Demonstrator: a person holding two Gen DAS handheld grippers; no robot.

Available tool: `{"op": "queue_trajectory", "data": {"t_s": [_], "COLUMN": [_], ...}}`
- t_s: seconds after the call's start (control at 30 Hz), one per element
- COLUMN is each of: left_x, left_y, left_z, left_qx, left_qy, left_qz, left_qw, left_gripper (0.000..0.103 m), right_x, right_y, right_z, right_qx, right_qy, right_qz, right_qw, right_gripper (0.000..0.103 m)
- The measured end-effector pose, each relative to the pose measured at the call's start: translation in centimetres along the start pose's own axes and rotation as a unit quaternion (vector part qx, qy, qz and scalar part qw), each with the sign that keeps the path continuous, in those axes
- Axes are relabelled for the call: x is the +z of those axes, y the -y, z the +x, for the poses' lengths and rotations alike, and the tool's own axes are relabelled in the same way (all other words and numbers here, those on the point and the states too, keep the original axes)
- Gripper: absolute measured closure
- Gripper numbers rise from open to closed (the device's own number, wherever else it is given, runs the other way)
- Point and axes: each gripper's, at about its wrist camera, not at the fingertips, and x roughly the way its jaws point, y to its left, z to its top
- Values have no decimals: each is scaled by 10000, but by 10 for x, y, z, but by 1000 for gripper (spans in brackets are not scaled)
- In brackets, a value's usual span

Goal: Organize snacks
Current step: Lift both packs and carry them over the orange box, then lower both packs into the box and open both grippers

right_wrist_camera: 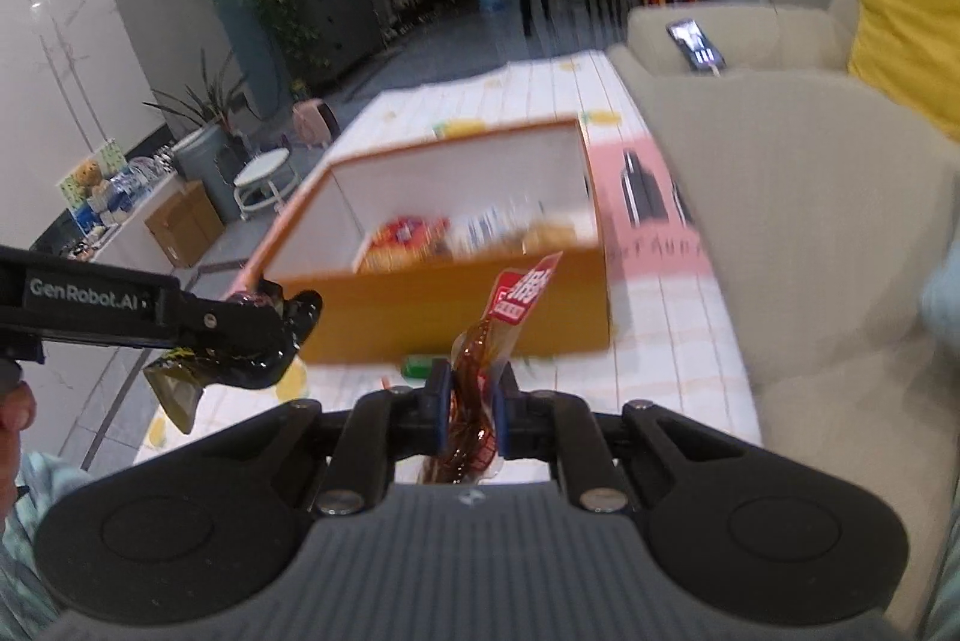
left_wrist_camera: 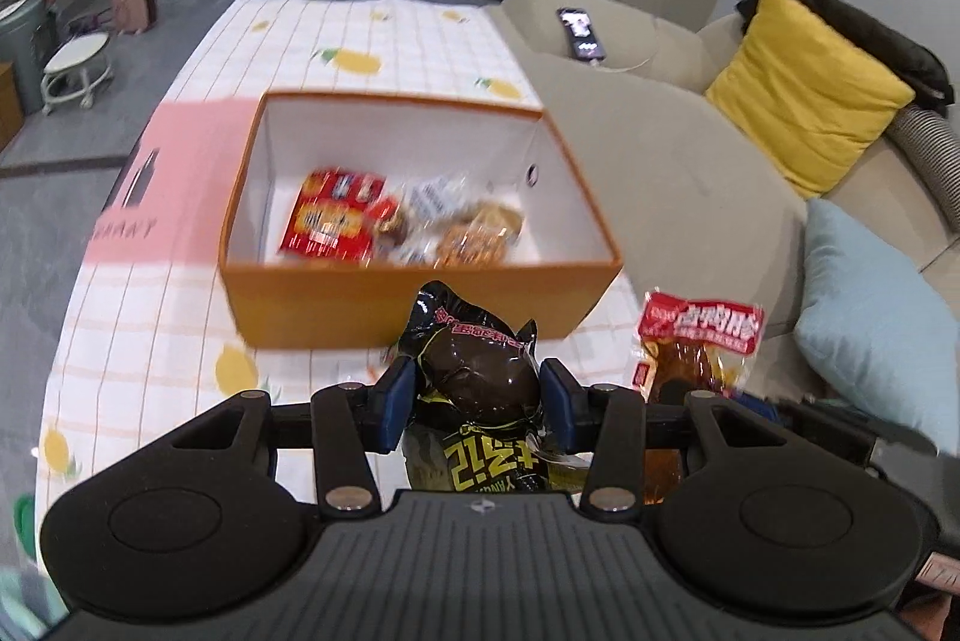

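An orange box (left_wrist_camera: pixel 336 305) with a white inside stands on the checked tablecloth; it also shows in the right wrist view (right_wrist_camera: pixel 456 305). Several snack packs lie in it, among them a red pack (left_wrist_camera: pixel 333 218). My left gripper (left_wrist_camera: pixel 477 389) is shut on a black snack pack with yellow lettering (left_wrist_camera: pixel 474 371), held in front of the box's near wall. My right gripper (right_wrist_camera: pixel 471 416) is shut on a red and brown snack pack (right_wrist_camera: pixel 480 377), held above the table near the box's near wall. The left gripper with its black pack (right_wrist_camera: pixel 240 341) shows at the left in the right wrist view.
A beige sofa (left_wrist_camera: pixel 648 143) runs along the table's right side, with a phone (left_wrist_camera: pixel 581 34) on its arm, a yellow cushion (left_wrist_camera: pixel 810 89) and a light blue cushion (left_wrist_camera: pixel 870 311). A pink sheet (left_wrist_camera: pixel 162 179) lies under the box. A small green item (right_wrist_camera: pixel 420 365) lies on the table.
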Motion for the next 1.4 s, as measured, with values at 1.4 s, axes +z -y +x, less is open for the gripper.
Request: {"op": "queue_trajectory", "data": {"t_s": [1.4], "left_x": [98], "left_y": [-39], "left_z": [215], "left_qx": [-245], "left_qy": [-1317], "left_qz": [279], "left_qw": [9906], "left_gripper": [52], "right_x": [113], "right_y": [2], "right_z": [254], "right_qx": [-1032], "right_qy": [-2098], "right_qz": [-2792], "right_qw": [9313], "right_gripper": [93]}}
